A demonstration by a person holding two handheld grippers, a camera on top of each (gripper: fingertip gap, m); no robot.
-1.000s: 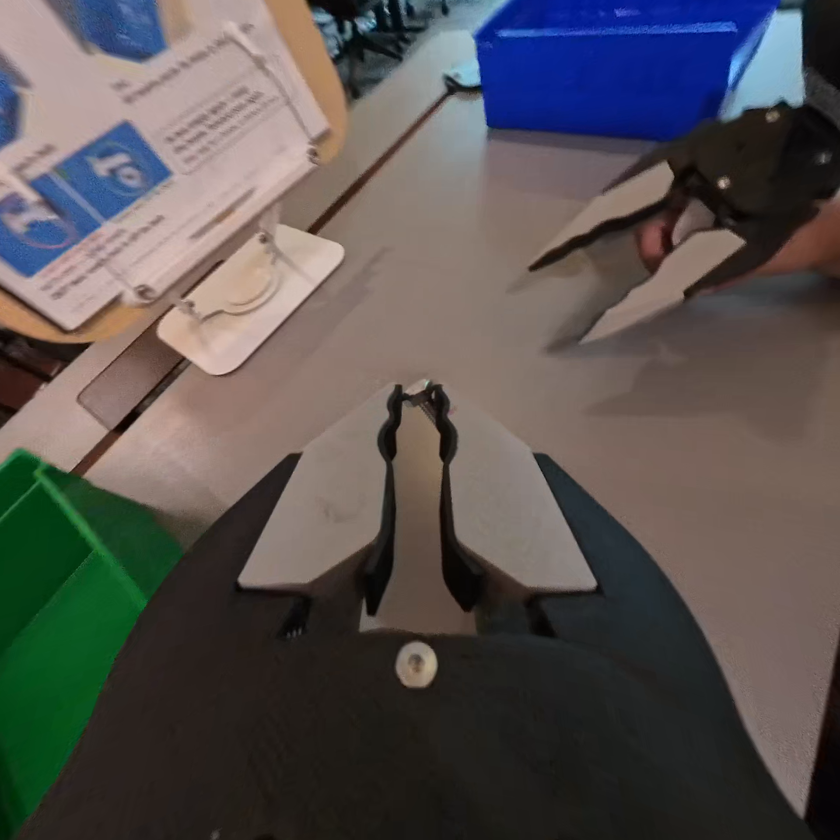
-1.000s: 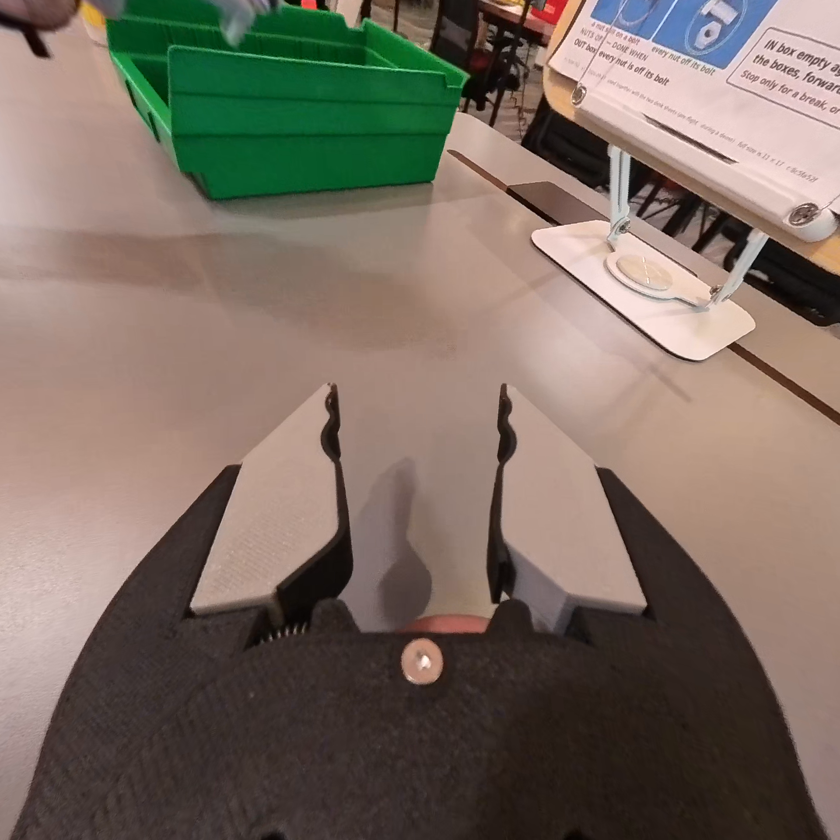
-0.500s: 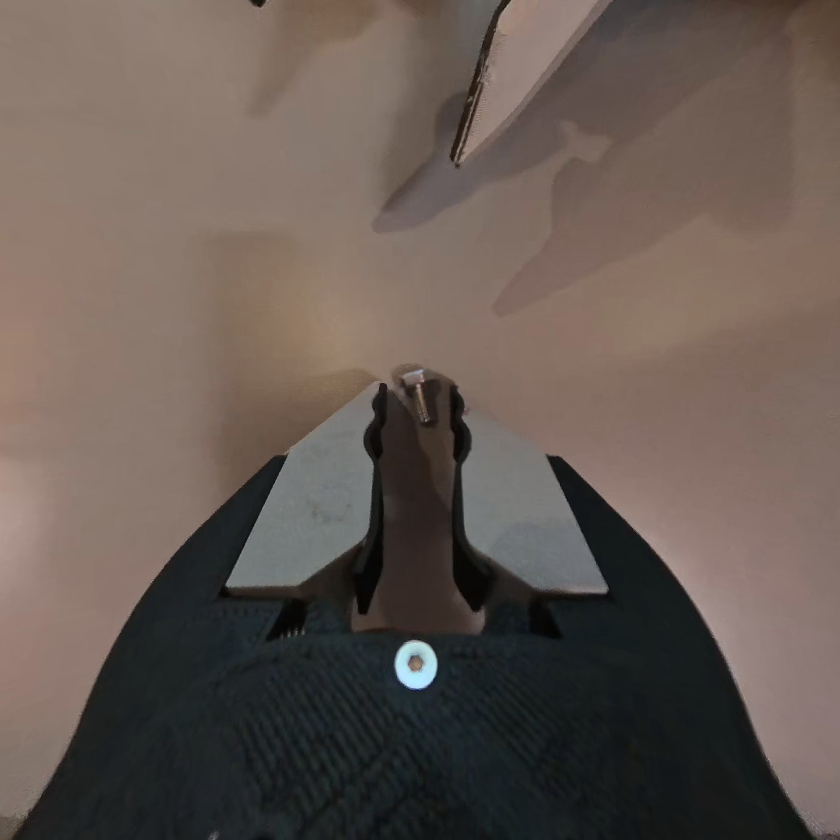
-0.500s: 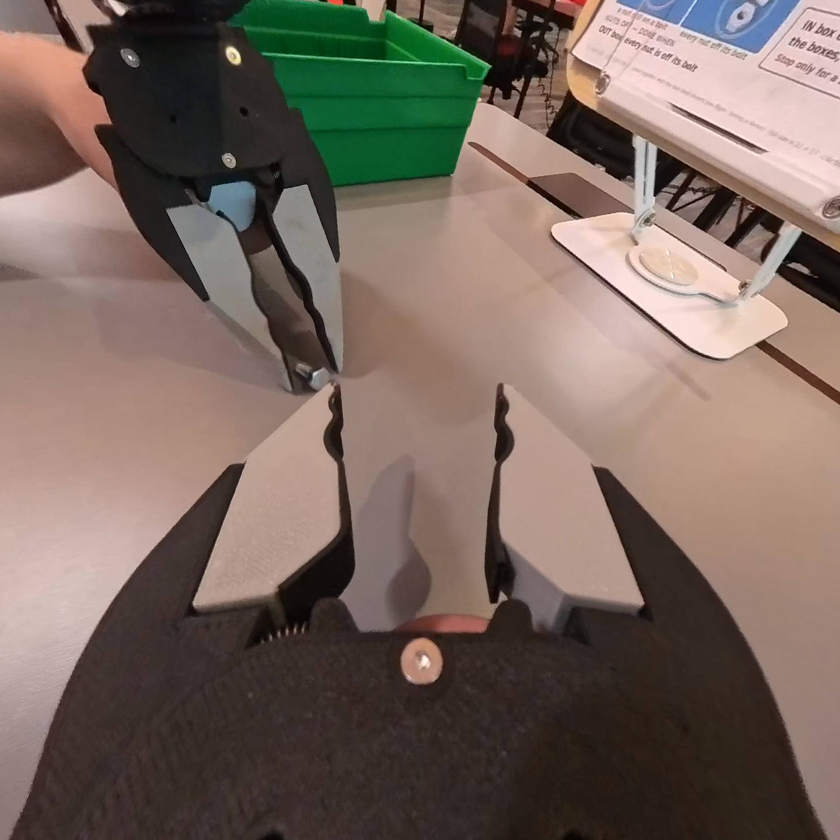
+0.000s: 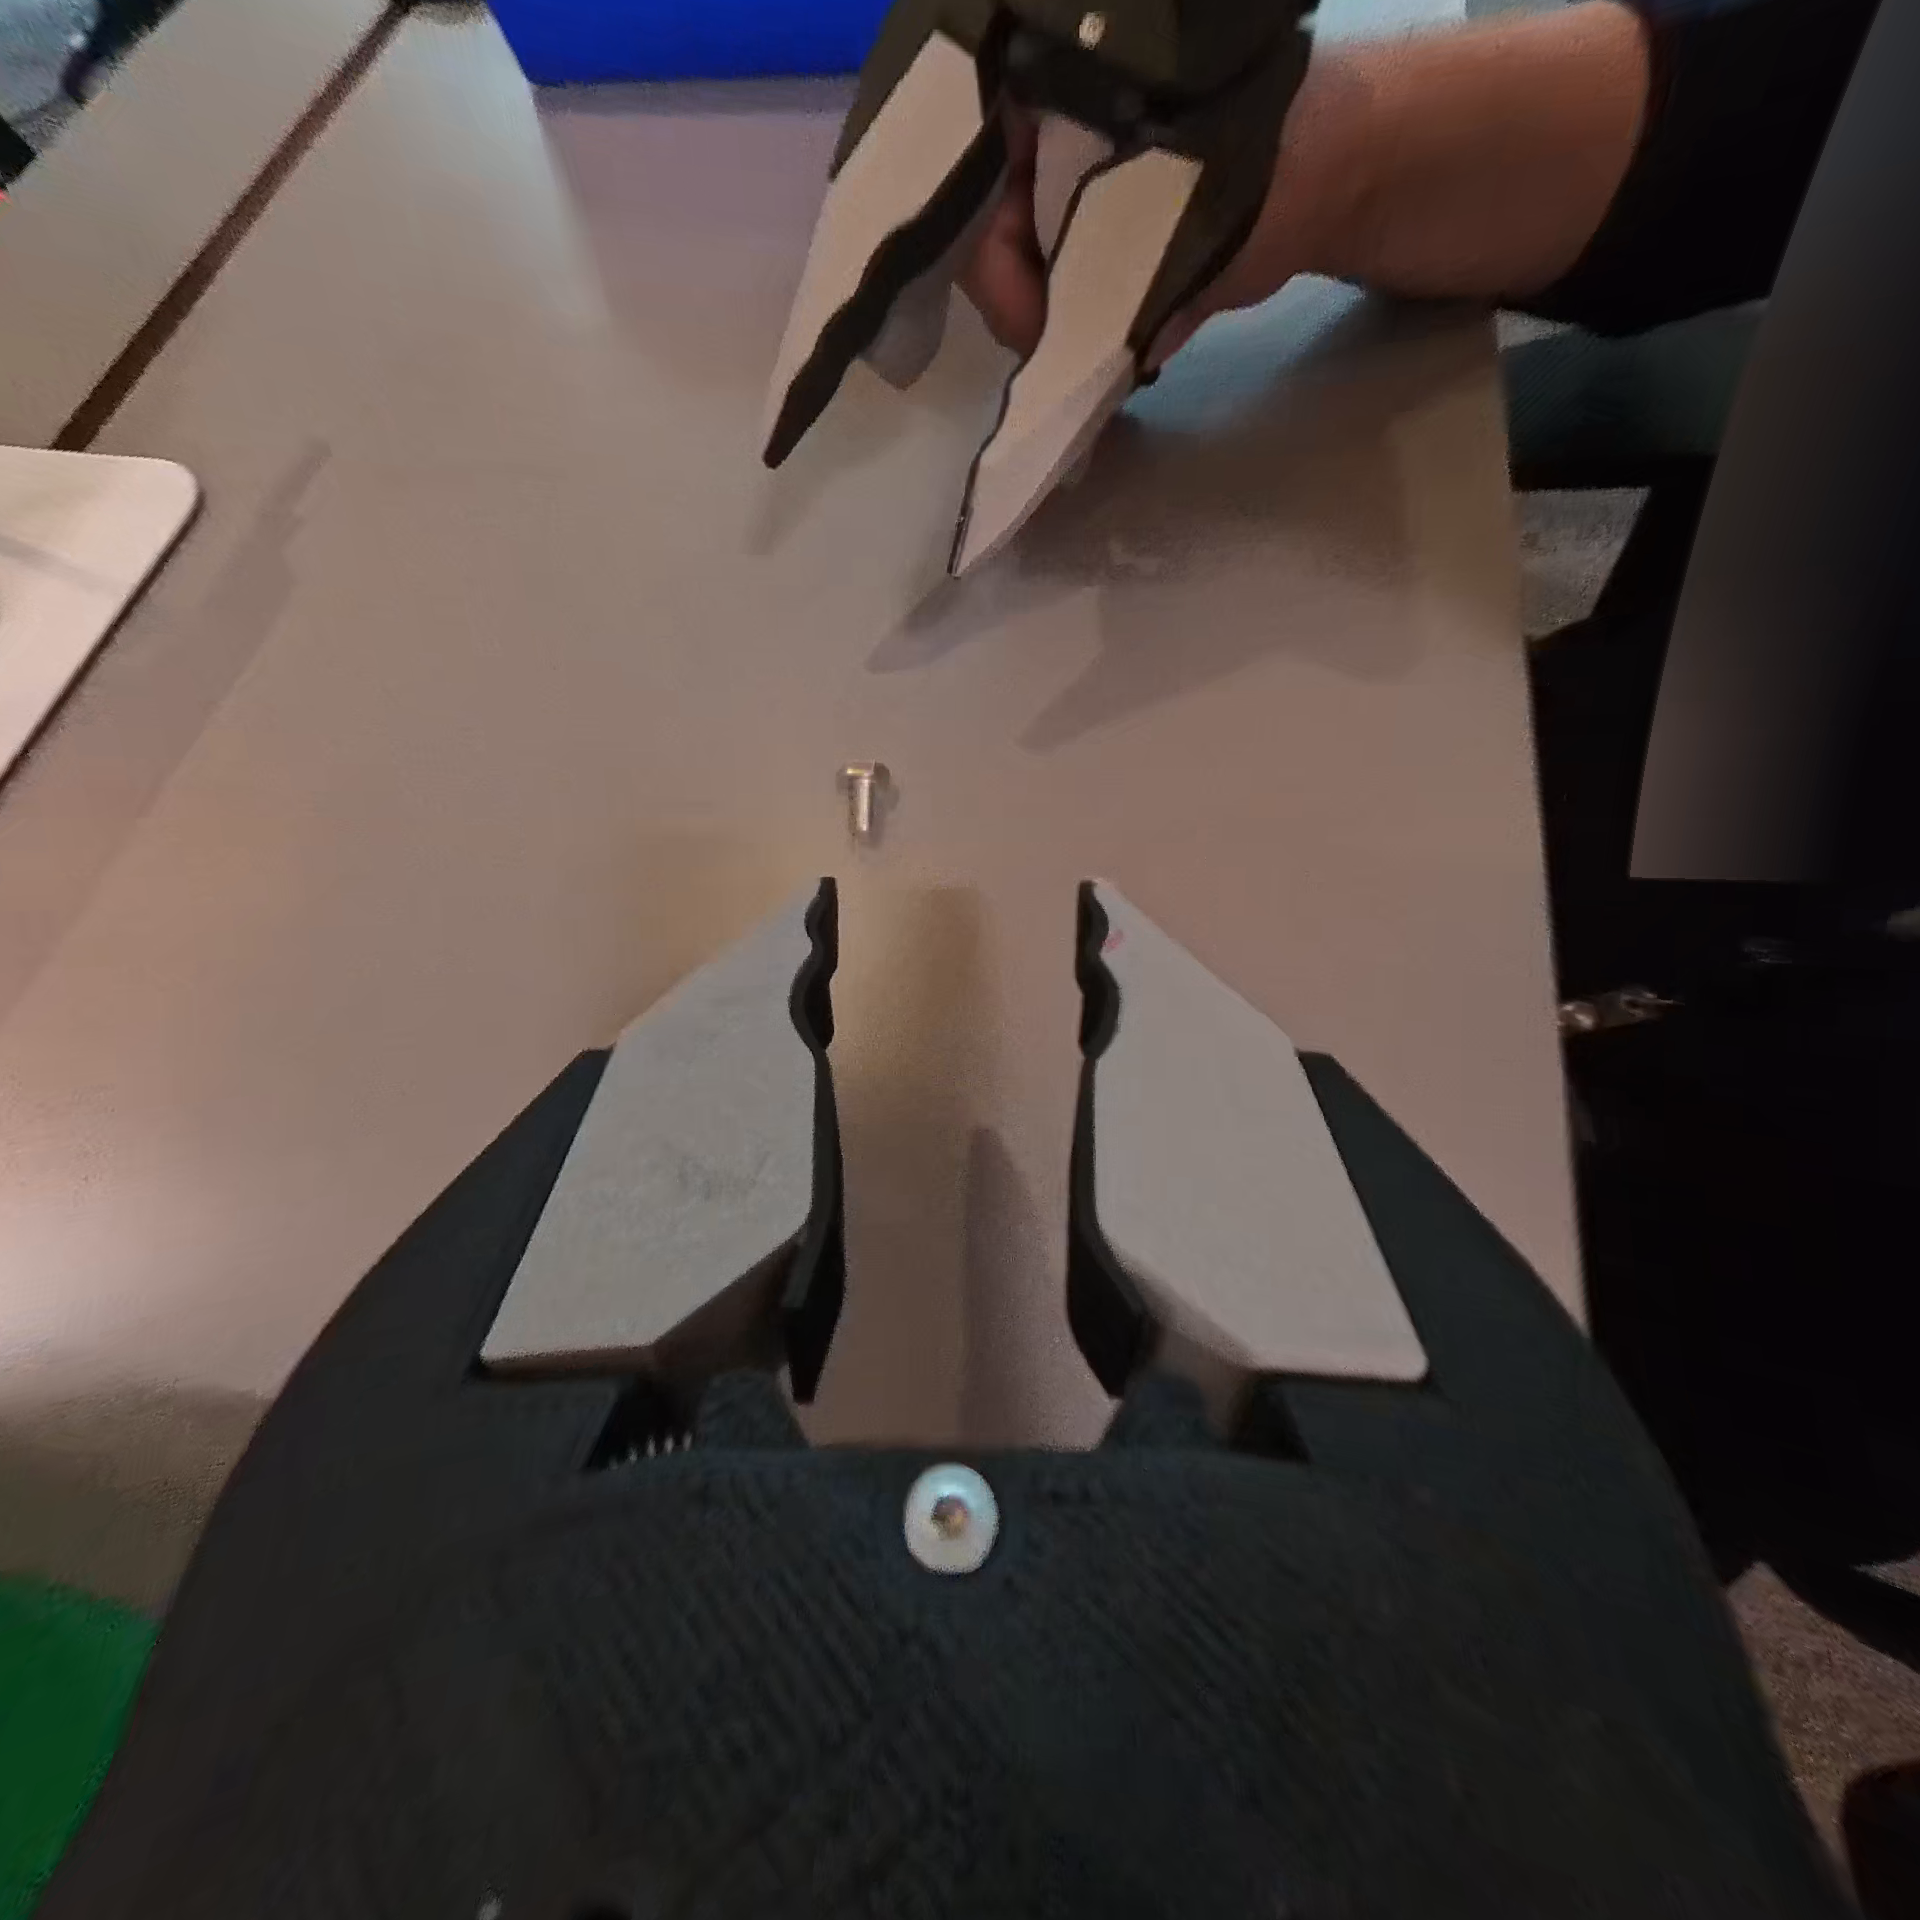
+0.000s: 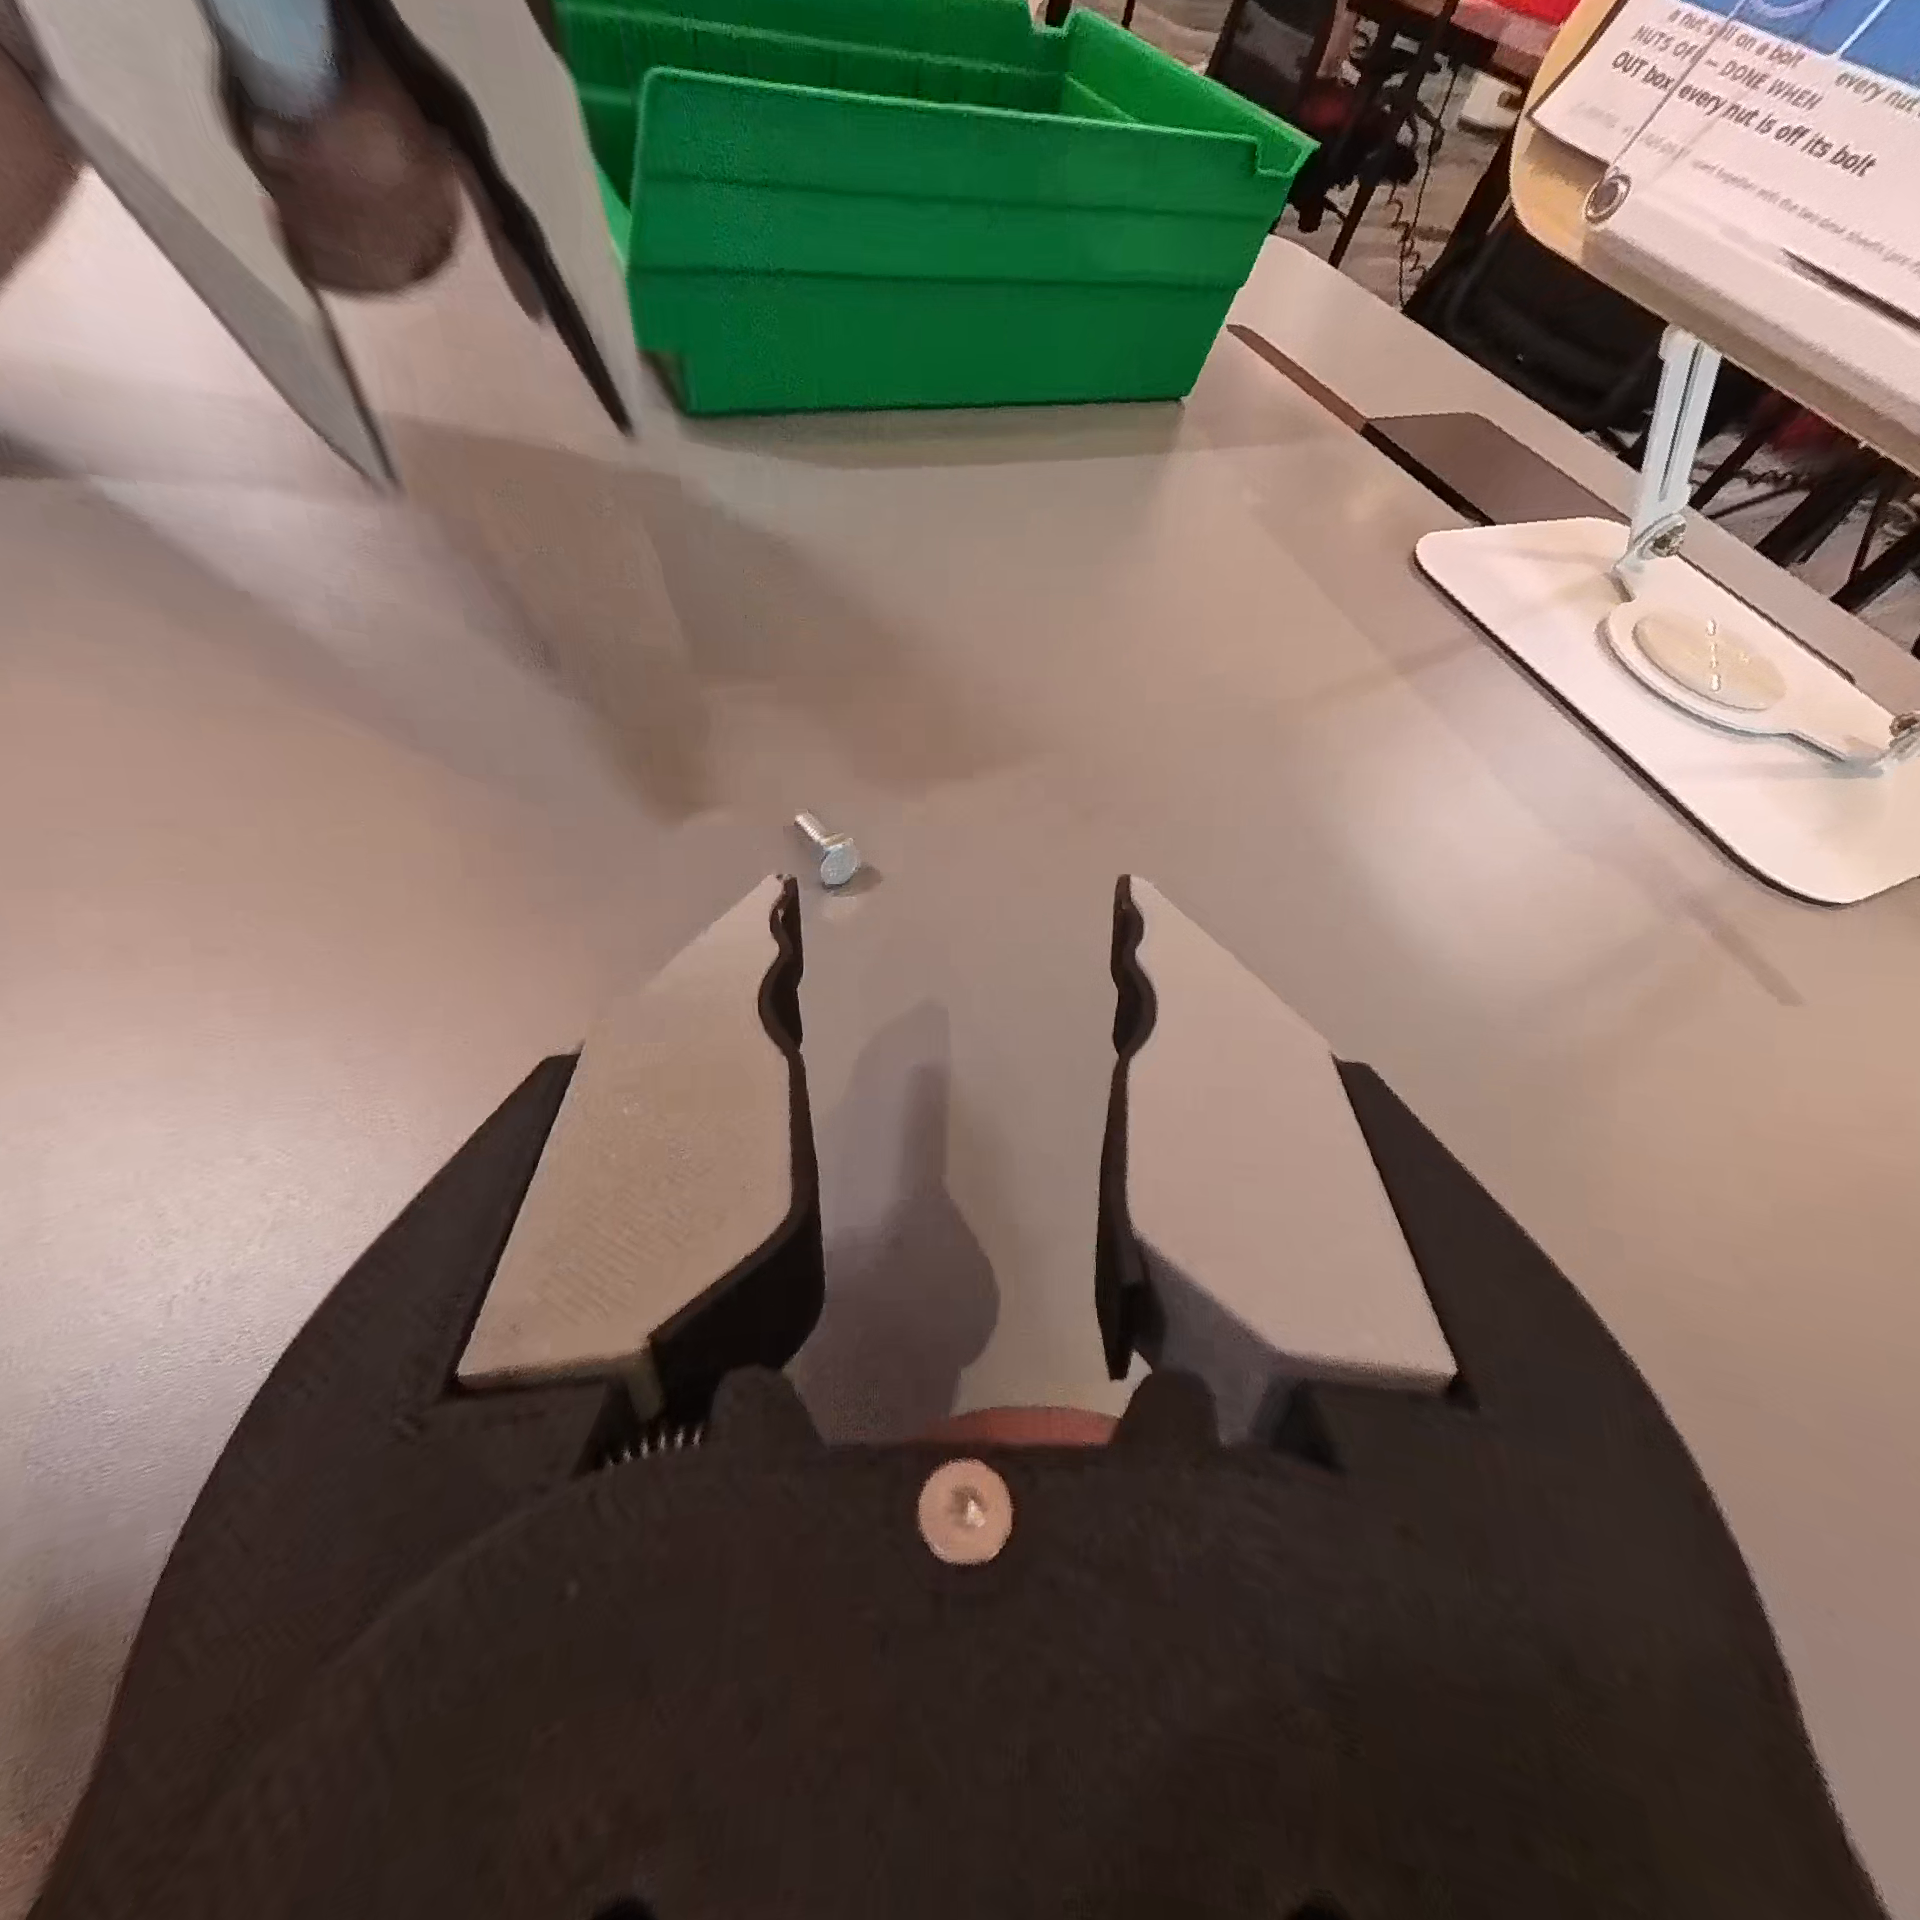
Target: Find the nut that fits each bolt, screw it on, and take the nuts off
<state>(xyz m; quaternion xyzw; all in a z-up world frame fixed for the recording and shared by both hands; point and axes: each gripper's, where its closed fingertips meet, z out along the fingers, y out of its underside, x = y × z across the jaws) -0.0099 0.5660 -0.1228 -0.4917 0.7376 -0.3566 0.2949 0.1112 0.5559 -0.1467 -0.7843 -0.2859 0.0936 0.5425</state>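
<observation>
Closest in the left wrist view, the left gripper [image 5: 954, 894] has its jaws spread with nothing but bare desk [image 5: 416, 831] between its grey fingers [image 5: 727, 1091]. Just ahead of its left fingertip, a small silver bolt [image 5: 862, 798] lies flat on the desk, touching neither jaw, its hex head pointing away from this camera and its threaded shank toward it. In the right wrist view the same bolt [image 6: 828, 852] lies just beyond the left-hand fingertip of the right gripper [image 6: 954, 894], head toward that camera, also clear of the pads. The right gripper's jaws are likewise spread wide and hold nothing; its shadow falls on the desk surface between them. Farther off in the left wrist view, the right gripper [image 5: 868, 514] hangs above the desk with its tips angled down toward the bolt, held by a person's hand [image 5: 1382, 177] in a dark sleeve. Farther off in the right wrist view, the left gripper [image 6: 499, 447] appears blurred at the upper left, raised above the desk. Behind it stands a green bin [image 6: 935, 260] on the desk, and to the right a white stand base [image 6: 1558, 644] carries a tilted board with printed sheets [image 6: 1714, 156]. At the far edge of the left wrist view, a blue bin [image 5: 675, 42] is partly visible.
</observation>
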